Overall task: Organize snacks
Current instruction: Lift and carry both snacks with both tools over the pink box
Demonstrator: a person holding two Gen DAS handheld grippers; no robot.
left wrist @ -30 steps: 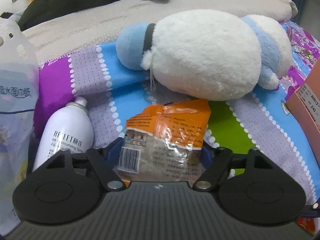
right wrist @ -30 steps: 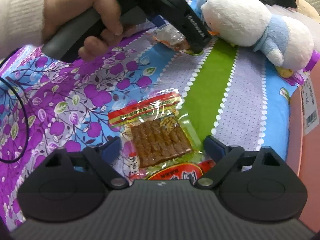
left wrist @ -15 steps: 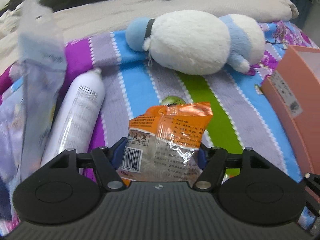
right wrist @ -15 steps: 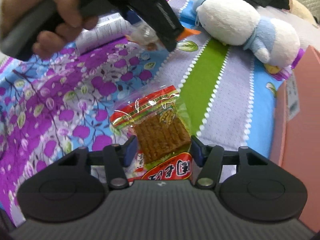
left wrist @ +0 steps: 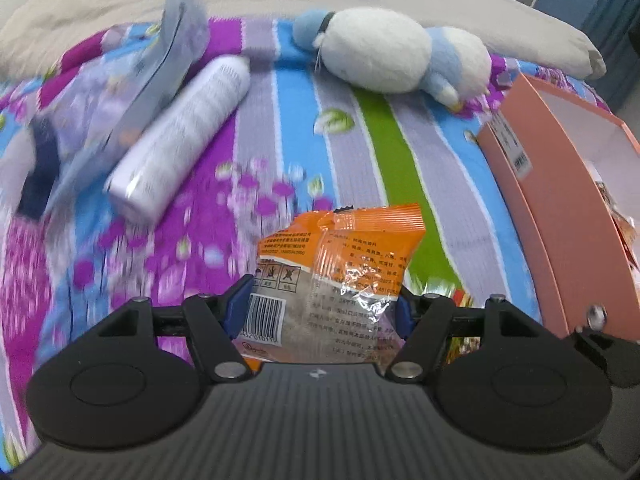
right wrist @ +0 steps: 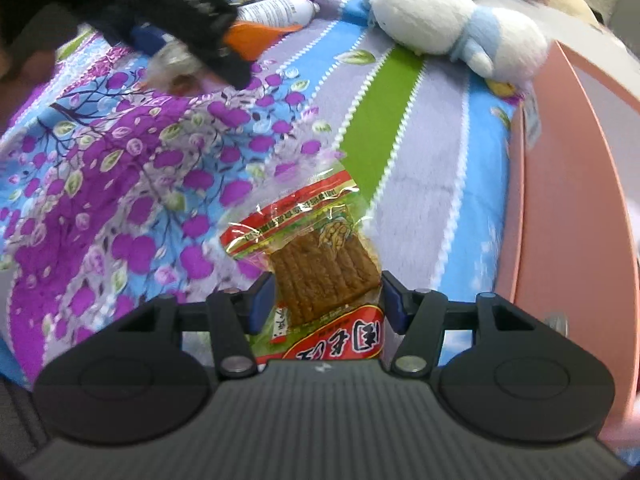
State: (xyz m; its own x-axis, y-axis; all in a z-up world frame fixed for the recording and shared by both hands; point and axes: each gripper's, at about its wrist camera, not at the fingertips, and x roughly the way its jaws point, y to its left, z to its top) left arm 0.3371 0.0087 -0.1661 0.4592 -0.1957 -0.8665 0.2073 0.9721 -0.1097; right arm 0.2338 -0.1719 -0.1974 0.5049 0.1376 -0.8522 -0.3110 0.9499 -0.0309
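My left gripper (left wrist: 322,308) is shut on an orange snack packet (left wrist: 340,264) with a barcode, held above the flowered bedspread. My right gripper (right wrist: 326,298) is shut on a clear red-and-green packet of brown ribbed snack (right wrist: 320,264), lifted off the cover. In the right wrist view the left gripper (right wrist: 180,12) shows as a black blur at the upper left, the orange packet (right wrist: 256,38) sticking out of it. A pink cardboard box (left wrist: 560,208) stands open on the right, with packets inside; its side (right wrist: 568,220) fills the right edge of the right wrist view.
A white and blue plush toy (left wrist: 384,52) lies at the back of the bedspread. A white spray can (left wrist: 188,128) lies on its side at the left, next to a clear plastic pouch (left wrist: 160,52). A beige blanket (left wrist: 80,12) lies behind.
Both grippers have lifted their packets and moved back and toward the pink box. The right jaws closed on the brown snack packet. The plush toy now looks farther away.
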